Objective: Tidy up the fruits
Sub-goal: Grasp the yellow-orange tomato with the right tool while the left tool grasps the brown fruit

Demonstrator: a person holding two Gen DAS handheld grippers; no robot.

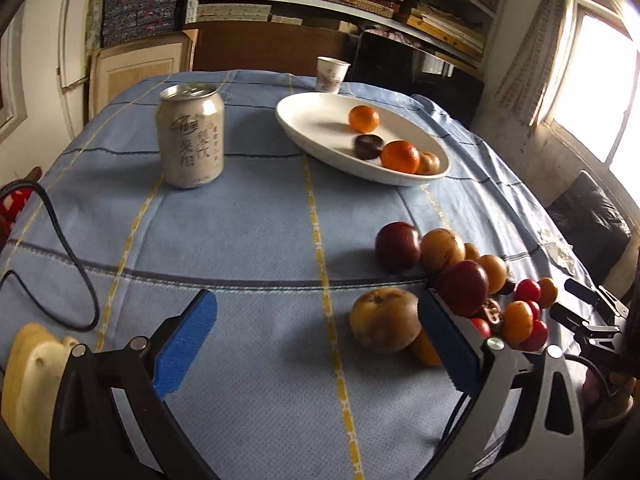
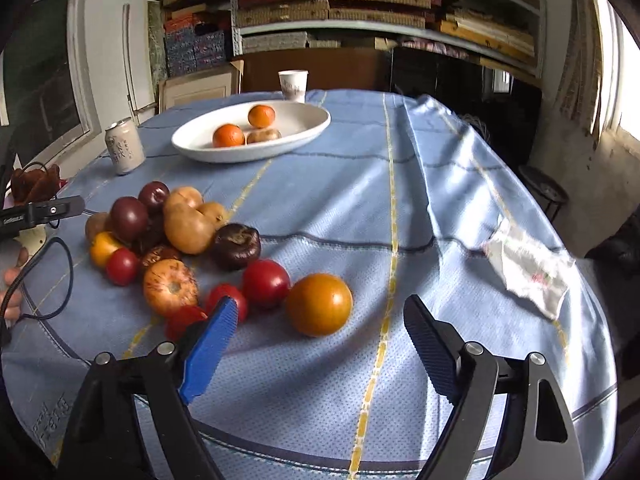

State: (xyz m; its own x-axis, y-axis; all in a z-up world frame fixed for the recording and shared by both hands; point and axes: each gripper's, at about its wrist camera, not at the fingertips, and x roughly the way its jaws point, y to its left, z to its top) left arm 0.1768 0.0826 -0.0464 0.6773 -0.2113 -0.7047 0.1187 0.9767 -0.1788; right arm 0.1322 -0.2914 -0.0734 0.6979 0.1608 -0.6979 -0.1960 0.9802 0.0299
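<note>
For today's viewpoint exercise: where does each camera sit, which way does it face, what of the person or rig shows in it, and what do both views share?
Left wrist: on the left hand-held gripper, facing down across the table at the can; its own open fingers show, and the right hand-held gripper at the right edge.
Right wrist: on the right hand-held gripper, facing the fruit pile; its open fingers show, and a hand at the left edge.
Shared: dish, can, cup, fruit pile.

Loose heap of red, purple, tan and orange fruits [image 2: 168, 240] on the blue-clothed bench, white oval dish [image 2: 296, 136] beyond holding two oranges [image 2: 228, 136] and a brown fruit [image 2: 264, 136]
</note>
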